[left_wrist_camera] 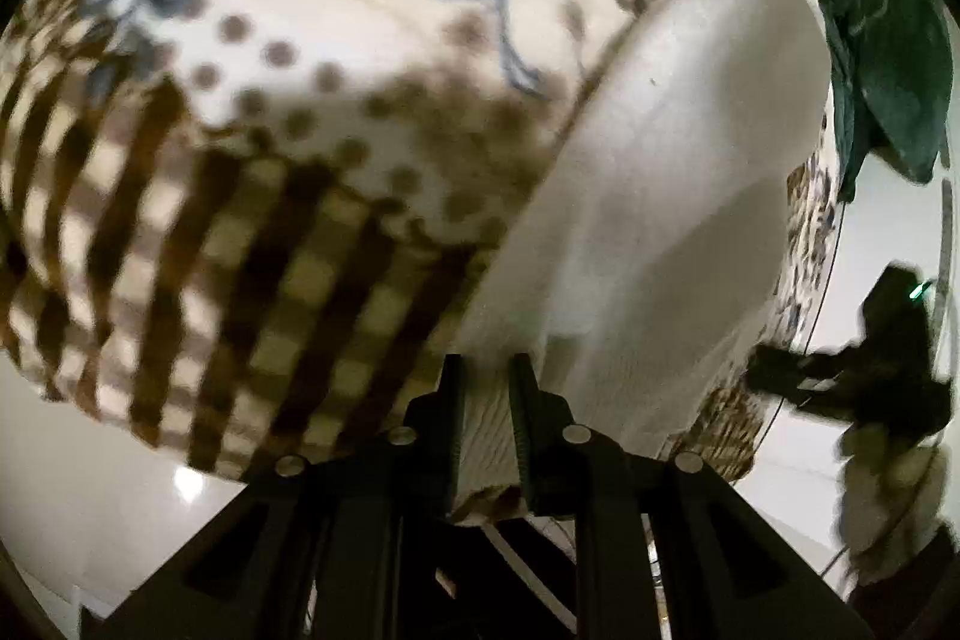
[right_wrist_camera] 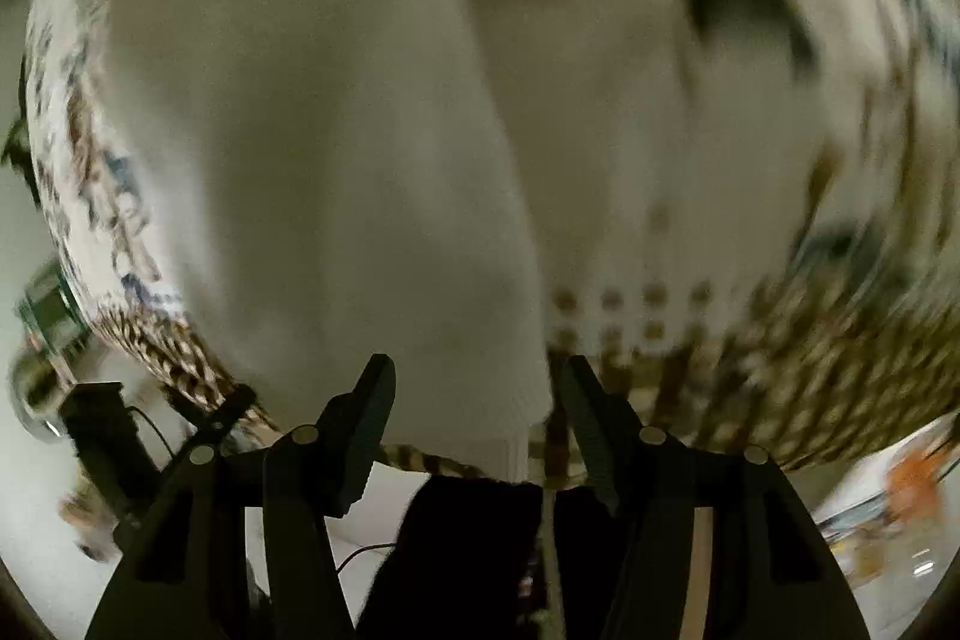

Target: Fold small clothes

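Left tongs: narrow, pinched on the ribbed hem of the white garment. Garment runs up and away from them over the patterned cloth covering the surface, long axis roughly along the fingers, leaning right. Dark green fabric sits far right, apart from it. Other gripper is visible low on the right of the left view, blurred.

Right tongs: wide, jaws standing either side of the same garment's ribbed edge, nothing clamped. The white garment fills the view ahead, its edge sitting between the fingers, closer to the right-hand finger.

Judgement: left already holds one hem corner; right is placed to close on the other. Hem line between the two tongs is what the fold pivots on. Heavy blur, so finer contact is unclear.
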`<state>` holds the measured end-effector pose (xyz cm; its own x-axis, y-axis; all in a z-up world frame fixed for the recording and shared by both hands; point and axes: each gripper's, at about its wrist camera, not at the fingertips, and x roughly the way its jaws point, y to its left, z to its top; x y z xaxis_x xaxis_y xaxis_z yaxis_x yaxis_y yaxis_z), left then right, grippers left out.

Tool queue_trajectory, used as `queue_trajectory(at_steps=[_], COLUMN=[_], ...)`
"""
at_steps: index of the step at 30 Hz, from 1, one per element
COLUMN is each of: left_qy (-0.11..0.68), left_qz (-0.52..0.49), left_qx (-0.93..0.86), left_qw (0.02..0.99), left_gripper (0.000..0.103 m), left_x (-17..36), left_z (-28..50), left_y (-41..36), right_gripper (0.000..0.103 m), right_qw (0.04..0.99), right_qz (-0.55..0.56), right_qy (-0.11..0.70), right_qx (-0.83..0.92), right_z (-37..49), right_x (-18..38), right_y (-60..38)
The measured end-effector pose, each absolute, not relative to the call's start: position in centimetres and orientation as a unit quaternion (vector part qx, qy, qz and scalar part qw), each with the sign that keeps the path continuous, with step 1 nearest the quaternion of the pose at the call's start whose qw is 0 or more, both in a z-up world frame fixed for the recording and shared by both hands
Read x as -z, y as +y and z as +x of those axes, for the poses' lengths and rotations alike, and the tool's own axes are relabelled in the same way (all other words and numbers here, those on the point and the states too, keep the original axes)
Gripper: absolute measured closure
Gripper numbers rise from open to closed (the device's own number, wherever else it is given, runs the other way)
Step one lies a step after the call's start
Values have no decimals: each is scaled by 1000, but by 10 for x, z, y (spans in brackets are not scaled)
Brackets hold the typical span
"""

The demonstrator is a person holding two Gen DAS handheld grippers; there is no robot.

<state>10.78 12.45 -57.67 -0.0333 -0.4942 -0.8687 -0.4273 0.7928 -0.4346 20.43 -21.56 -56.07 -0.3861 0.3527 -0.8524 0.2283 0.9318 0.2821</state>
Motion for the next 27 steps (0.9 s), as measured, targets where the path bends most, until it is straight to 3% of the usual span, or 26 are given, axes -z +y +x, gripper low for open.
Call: queue_trajectory(at_steps=[2,4,5,13,22,23,24,27], left_qy=[726,731,733,745,756,750,744,722], left_qz=[-307,-301,-296,-245,-180,-177,-174,-175], left_qx=[15,5,0,-10,3,3,4,6], left_qw=[615,612,612,620,629,638,646,670], left_gripper=[90,90,90,90,90,92,100,103], left_x=[581,586,588,581,597,595,591,574], left_z=[114,117,119,131,136,138,138,134], left_y=[118,115,113,80,39,34,31,25], right_gripper=[44,75,96,99,101,101,101,101], right_qw=[521,528,534,580,554,558,556,553], right_qz=[204,238,241,198,196,191,190,196], right_qy=[827,813,809,790,809,808,809,809], right_qx=[-48,-55,-54,-22,-18,-18,-23,-29], right_z=[183,167,162,116,90,88,86,86], right_x=[582,590,591,564,574,574,574,572], right_y=[-225,-229,-230,-235,-249,-249,-249,-249])
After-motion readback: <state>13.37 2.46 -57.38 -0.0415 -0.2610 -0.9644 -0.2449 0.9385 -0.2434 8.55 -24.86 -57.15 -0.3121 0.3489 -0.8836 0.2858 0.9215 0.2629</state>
